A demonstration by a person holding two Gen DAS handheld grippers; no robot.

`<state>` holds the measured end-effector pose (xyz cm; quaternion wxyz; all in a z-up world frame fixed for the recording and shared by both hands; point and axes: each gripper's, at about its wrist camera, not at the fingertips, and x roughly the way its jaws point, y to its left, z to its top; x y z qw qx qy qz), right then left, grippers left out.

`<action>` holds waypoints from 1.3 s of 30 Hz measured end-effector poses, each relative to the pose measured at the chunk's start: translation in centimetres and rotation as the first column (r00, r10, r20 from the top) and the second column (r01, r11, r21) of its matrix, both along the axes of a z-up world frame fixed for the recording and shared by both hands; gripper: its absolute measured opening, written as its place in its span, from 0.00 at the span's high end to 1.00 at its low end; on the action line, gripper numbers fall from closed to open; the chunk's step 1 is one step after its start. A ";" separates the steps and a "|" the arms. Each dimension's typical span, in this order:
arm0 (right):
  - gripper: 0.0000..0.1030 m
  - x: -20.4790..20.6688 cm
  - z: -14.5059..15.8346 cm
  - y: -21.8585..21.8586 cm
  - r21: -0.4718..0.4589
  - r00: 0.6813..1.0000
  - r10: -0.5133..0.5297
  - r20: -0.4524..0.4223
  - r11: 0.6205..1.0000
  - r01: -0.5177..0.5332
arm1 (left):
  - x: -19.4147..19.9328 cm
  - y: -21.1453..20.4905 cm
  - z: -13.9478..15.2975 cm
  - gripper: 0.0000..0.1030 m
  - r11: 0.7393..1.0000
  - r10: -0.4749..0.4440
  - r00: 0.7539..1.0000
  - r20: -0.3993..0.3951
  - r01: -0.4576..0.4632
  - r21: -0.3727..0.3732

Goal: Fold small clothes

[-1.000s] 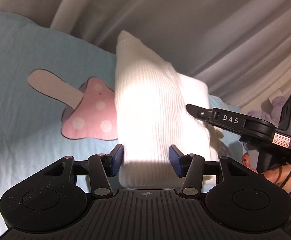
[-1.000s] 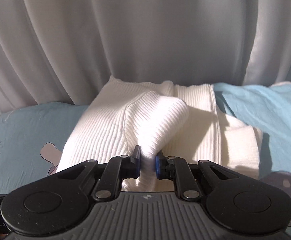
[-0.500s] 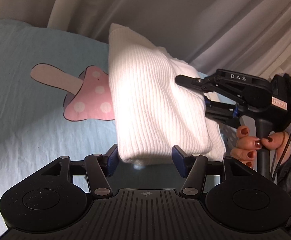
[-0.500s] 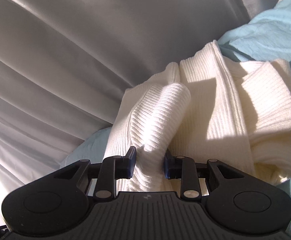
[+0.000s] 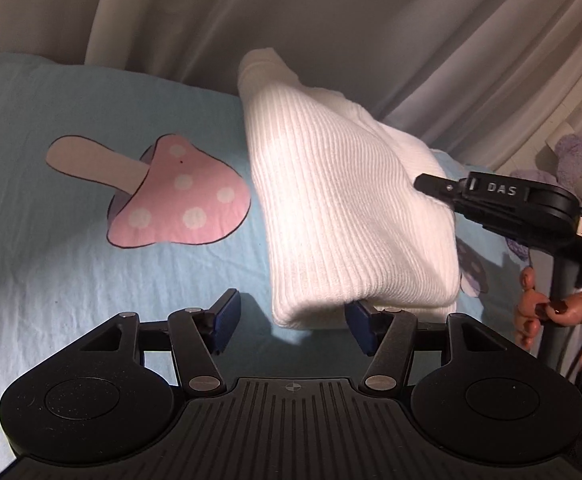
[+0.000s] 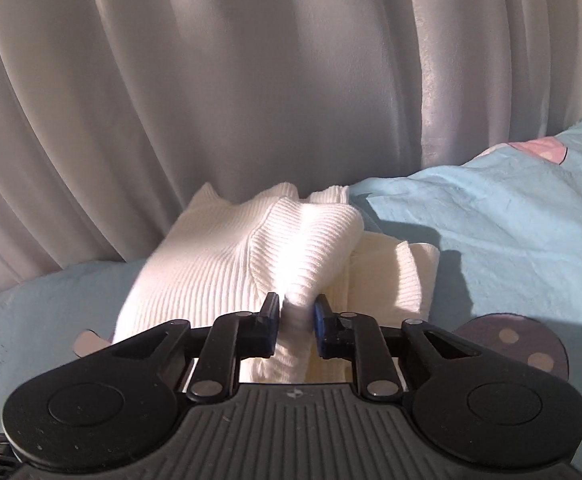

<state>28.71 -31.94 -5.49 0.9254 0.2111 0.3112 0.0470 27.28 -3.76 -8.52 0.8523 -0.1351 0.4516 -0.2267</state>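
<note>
Nearest you, your left gripper [image 5: 291, 326] stands with its fingers spread wide and nothing between them; the rolled near edge of the white ribbed garment [image 5: 347, 208] hangs just past its right pad. Your right gripper [image 6: 296, 326] has its fingers drawn close on a gathered fold of that garment, pinching it and lifting it off the light blue sheet [image 5: 71, 280]. The rest of the garment lies folded on the sheet beyond. To its left is a pink mushroom print [image 5: 179, 200], and behind everything hangs the pale curtain [image 6: 251, 80].
</note>
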 end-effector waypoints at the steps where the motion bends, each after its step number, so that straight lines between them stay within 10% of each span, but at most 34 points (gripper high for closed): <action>1: 0.62 -1.1 -0.1 -0.9 0.051 1.000 -0.013 0.004 0.999 0.013 | 0.0 0.0 0.0 0.40 1.000 0.003 1.000 0.002 -0.003 0.003; 13: 0.59 -5.2 -6.7 -2.1 0.555 0.986 0.027 -0.163 0.829 0.069 | -0.3 -0.1 0.1 0.40 0.999 0.039 0.999 -0.003 -0.039 0.010; 16: 0.88 -4.9 -6.8 -1.6 0.524 0.982 -0.010 -0.189 0.844 0.110 | -0.2 -0.2 0.2 0.40 0.999 0.044 0.999 -0.007 -0.044 0.015; 19: 0.90 -6.6 -5.0 -2.3 0.509 0.996 -0.064 -0.062 0.856 0.086 | -0.2 -0.3 0.4 0.40 0.999 0.037 0.999 -0.014 -0.037 0.026; 24: 0.89 -6.2 -4.5 -1.4 0.211 0.990 -0.001 -0.138 0.977 0.031 | -0.2 0.7 1.1 0.40 0.999 0.012 0.999 -0.041 -0.010 0.046; 30: 0.49 -5.3 -3.5 -3.7 0.390 0.999 -0.003 -0.051 0.921 0.023 | -0.1 2.8 2.8 0.38 0.999 -0.003 1.000 -0.023 0.004 0.050; 39: 0.66 0.9 -5.5 -3.4 0.502 0.985 0.048 -0.165 0.864 0.042 | 2.5 1.6 2.3 0.38 0.997 0.053 0.999 -0.009 -0.052 0.054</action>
